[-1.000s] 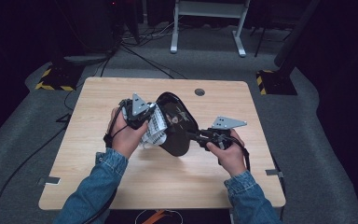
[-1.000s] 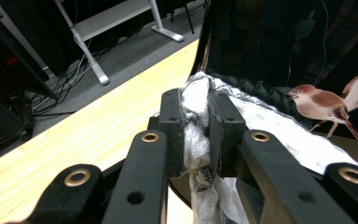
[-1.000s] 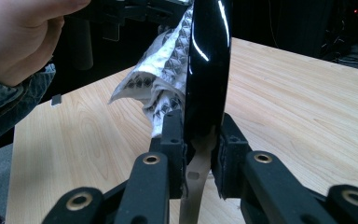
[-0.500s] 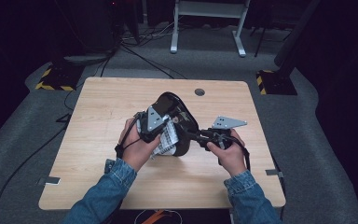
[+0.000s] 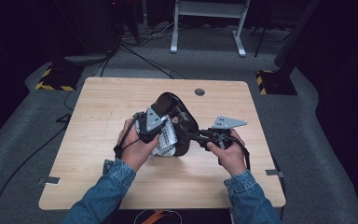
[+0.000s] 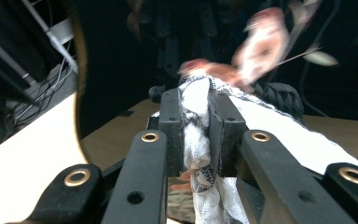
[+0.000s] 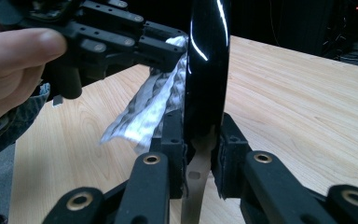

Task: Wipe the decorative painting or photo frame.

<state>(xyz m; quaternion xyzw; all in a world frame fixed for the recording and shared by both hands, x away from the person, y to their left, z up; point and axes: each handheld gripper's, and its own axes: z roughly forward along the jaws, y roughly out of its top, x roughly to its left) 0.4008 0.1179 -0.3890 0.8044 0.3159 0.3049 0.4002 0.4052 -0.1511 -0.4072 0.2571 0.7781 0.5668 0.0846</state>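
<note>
A glossy black dish (image 5: 175, 116) stands on edge above the wooden table (image 5: 98, 107). My right gripper (image 5: 193, 135) is shut on its rim; in the right gripper view the thin black edge (image 7: 207, 70) rises between the jaws (image 7: 200, 140). My left gripper (image 5: 161, 133) is shut on a white patterned cloth (image 5: 168, 143) and holds it against the dish's face. In the left gripper view the cloth (image 6: 196, 135) is pinched between the pads, with the dark dish (image 6: 116, 70) just behind. The right gripper view also shows the left gripper (image 7: 179, 46) with the cloth (image 7: 154, 107) hanging from it.
The table has a round cable hole (image 5: 199, 92) near its far edge. Behind the table stand a white frame (image 5: 205, 14) and yellow-black striped bases (image 5: 53, 84) on the grey floor, with cables (image 5: 140, 51) trailing across it.
My left gripper has carried the cloth to the right and slightly down, from the dish's left edge onto its face. The right gripper and the dish have stayed put.
</note>
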